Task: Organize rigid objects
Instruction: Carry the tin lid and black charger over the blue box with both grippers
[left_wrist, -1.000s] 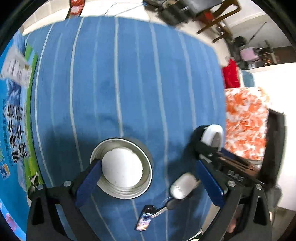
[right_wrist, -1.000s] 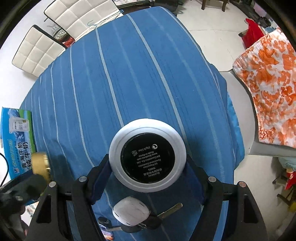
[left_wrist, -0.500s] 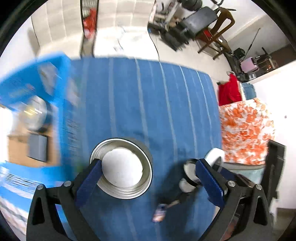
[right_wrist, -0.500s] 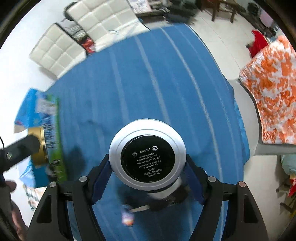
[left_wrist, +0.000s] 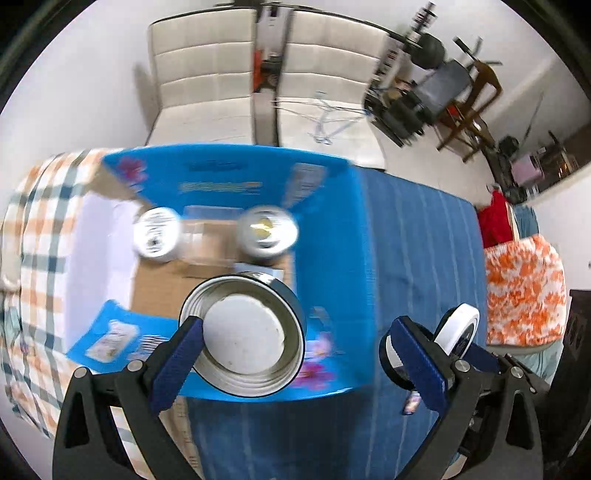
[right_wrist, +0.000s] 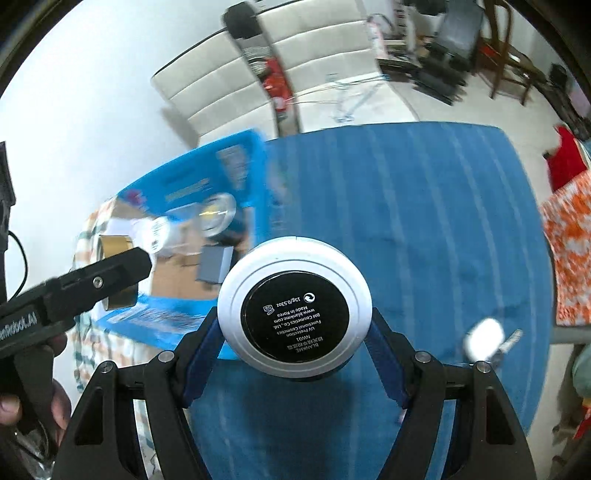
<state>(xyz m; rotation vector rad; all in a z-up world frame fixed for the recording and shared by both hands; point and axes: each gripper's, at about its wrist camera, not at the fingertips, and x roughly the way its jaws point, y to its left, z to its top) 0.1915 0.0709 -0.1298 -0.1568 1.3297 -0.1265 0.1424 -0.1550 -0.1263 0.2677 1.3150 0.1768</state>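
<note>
Box (left_wrist: 229, 173), blue cardboard, upper left, holds two round jars; left gripper (left_wrist: 295, 354) holds metal tin (left_wrist: 243, 332); right gripper (right_wrist: 295, 354) clamped on round white compact (right_wrist: 294, 312).

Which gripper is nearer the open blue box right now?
Left. The left gripper holds its metal tin over the blue box edge. The right gripper, clamping the white compact, sits beside the box above the blue tablecloth.
</note>
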